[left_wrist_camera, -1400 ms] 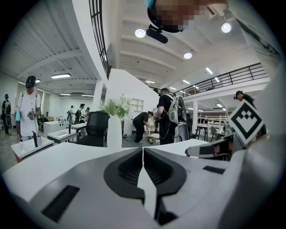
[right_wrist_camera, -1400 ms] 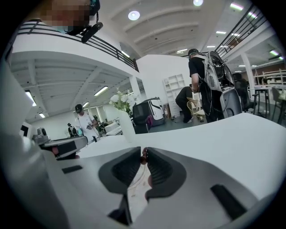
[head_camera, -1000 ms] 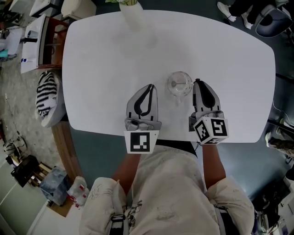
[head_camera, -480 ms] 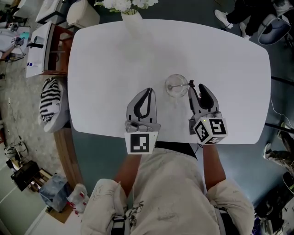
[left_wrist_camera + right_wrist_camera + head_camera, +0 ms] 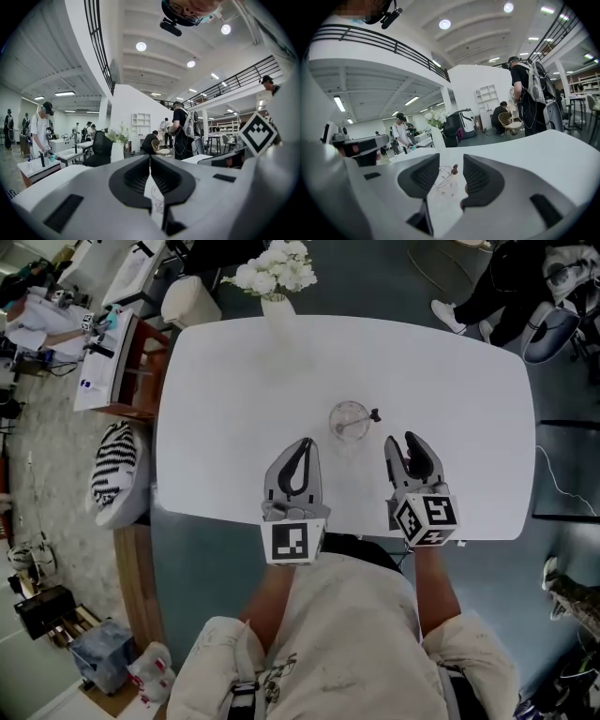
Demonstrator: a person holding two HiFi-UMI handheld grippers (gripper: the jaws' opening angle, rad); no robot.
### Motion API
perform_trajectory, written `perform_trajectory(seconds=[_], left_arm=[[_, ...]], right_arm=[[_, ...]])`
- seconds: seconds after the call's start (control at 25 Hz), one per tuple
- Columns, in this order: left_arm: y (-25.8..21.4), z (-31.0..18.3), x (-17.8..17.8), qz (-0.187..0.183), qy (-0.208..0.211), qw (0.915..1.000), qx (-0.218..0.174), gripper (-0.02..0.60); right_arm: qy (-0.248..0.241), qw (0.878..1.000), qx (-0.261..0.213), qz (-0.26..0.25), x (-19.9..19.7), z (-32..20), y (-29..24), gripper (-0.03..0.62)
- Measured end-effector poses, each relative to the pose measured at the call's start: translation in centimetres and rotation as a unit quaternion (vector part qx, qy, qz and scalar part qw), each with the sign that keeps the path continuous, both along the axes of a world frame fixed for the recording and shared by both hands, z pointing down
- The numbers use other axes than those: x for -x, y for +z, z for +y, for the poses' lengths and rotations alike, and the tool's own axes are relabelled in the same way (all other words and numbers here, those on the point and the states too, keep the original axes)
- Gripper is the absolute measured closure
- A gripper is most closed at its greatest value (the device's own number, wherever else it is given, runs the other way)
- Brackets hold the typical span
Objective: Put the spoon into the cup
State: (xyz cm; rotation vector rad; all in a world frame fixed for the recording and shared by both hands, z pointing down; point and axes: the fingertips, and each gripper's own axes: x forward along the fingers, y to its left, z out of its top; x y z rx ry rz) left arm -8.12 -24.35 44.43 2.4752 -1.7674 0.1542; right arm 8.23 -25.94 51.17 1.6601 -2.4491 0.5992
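The spoon is sitting in the cup and leaning. Its long axis is running roughly left-to-right in the head view: bowl end down inside the glass, handle slanting up and out over the rim on the right, ending in a small dark knob. The cup is a clear, round, thin-walled glass, standing upright near the middle of the smooth white counter (rounded corners, matte). The right tool is hovering just short of the cup, jaws spread w/ nothing btwn them. Its ribbed dark pads are framing the cup and spoon beyond. The left tool is hanging beside it, clenched on nothing, tips meeting. A white vase w/ white flowers is standing at the far edge.
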Motion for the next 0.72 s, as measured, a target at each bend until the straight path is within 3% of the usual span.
perform_trajectory(seconds=[0.4,0.72], left_arm=[[-2.7,6.9,-2.0,-0.012,0.007,0.9995,-0.028,0.574],[-4.2,8.9,-2.7,-0.022,0.004,0.9988,-0.044,0.574]], right_arm=[[0.024,0.999,-0.045,0.012,-3.6,6.1,-4.6,0.456],[0.045,0.994,-0.098,0.016,-6.4,8.1,-8.8,0.456]])
